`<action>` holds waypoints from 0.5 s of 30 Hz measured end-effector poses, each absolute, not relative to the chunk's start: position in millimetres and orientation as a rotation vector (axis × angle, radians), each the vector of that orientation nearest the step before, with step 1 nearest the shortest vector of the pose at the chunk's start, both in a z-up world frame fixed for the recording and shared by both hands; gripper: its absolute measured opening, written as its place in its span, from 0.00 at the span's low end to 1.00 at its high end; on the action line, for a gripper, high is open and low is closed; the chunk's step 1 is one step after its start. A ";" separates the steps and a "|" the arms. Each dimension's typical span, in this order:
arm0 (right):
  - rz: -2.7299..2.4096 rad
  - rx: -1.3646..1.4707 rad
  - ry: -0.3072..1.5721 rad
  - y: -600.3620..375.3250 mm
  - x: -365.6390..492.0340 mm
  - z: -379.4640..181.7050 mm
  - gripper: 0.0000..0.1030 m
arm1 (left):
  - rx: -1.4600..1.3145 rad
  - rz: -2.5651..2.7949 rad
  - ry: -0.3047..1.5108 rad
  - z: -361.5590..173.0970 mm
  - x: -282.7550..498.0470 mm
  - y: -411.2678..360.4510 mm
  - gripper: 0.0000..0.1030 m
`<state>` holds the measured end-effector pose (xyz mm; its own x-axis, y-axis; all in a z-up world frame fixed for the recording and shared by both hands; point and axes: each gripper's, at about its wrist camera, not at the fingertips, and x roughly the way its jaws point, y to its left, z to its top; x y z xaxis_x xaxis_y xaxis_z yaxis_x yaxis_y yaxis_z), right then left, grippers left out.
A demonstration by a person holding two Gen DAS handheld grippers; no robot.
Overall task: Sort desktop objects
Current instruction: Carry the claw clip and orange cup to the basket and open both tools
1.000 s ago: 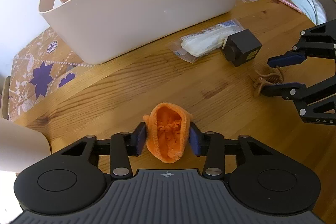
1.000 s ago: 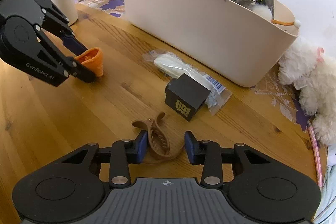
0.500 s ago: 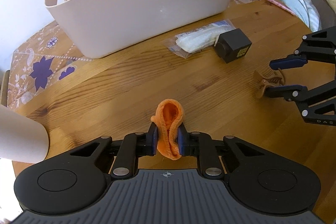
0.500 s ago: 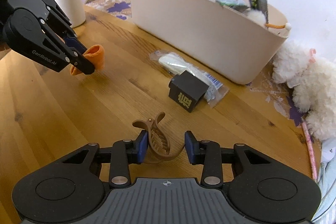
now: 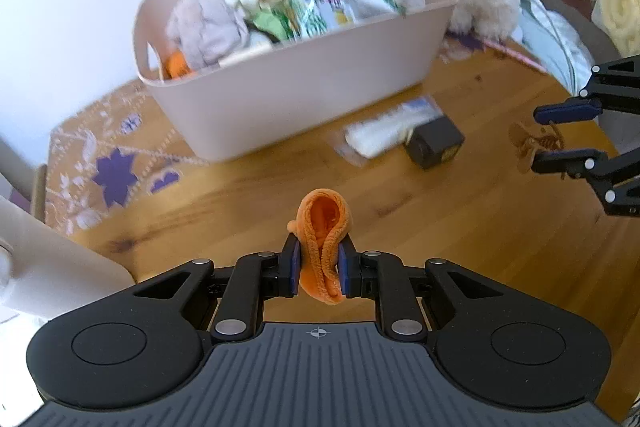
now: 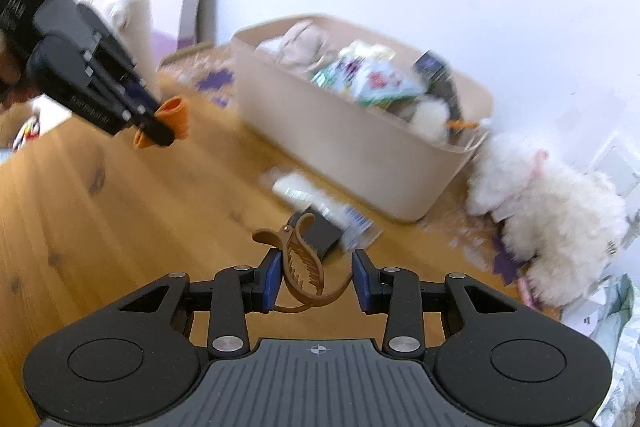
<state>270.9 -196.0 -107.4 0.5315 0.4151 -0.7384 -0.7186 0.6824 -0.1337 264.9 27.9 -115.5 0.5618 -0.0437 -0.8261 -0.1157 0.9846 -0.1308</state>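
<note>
The left gripper [image 5: 319, 271] was clamped tight on an orange cloth [image 5: 323, 243] held above the table [image 5: 460, 227], while the right gripper [image 6: 316, 281] pinched a brown hair clip [image 6: 302, 263] between its pads, also off the table, both short of the full bin [image 5: 296, 83].

No lettering could be read, white print on the left gripper's [image 6: 154, 125] black arm was smeared by blur, snack packets [image 5: 324, 7] in the beige bin [image 5: 304, 83] showed only coloured shapes, black box's [image 5: 434, 143] yellow mark was illegible
</note>
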 end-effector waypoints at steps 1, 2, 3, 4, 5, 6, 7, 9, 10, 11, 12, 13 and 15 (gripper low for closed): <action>0.698 -0.452 0.722 -197.0 273.6 -102.7 0.34 | -0.174 0.045 0.968 -111.4 265.1 29.7 0.18; 0.692 -0.451 0.708 -197.6 275.8 -97.4 0.34 | -0.166 0.047 0.961 -106.9 265.6 31.8 0.18; 0.686 -0.448 0.693 -198.2 279.2 -91.5 0.34 | -0.159 0.050 0.954 -102.6 266.4 33.6 0.18; 0.680 -0.443 0.680 -198.5 282.8 -86.5 0.34 | -0.151 0.053 0.947 -98.0 267.7 36.0 0.18; 0.677 -0.439 0.671 -198.9 286.7 -81.8 0.34 | -0.146 0.058 0.938 -93.2 269.4 38.4 0.18; 0.673 -0.440 0.659 -198.7 290.9 -76.6 0.34 | -0.142 0.062 0.930 -88.9 270.9 40.5 0.18; 0.668 -0.448 0.646 -198.5 294.9 -71.9 0.34 | -0.139 0.066 0.922 -84.0 273.4 43.3 0.18; 0.661 -0.457 0.624 -197.8 302.5 -63.7 0.34 | -0.126 0.077 0.901 -73.7 279.0 48.0 0.18; 0.656 -0.459 0.611 -197.0 307.5 -58.5 0.34 | -0.120 0.083 0.892 -69.3 281.8 49.1 0.18; 0.652 -0.460 0.601 -196.7 311.0 -54.6 0.34 | -0.113 0.092 0.882 -64.8 284.9 51.0 0.18; 0.647 -0.464 0.589 -196.2 315.0 -50.1 0.34 | -0.107 0.101 0.872 -60.1 288.4 53.0 0.18; 0.642 -0.466 0.579 -195.4 318.9 -46.2 0.34 | -0.105 0.103 0.862 -55.7 291.9 56.0 0.18; 0.634 -0.466 0.565 -193.4 326.3 -39.9 0.34 | -0.102 0.107 0.842 -47.2 297.9 59.8 0.18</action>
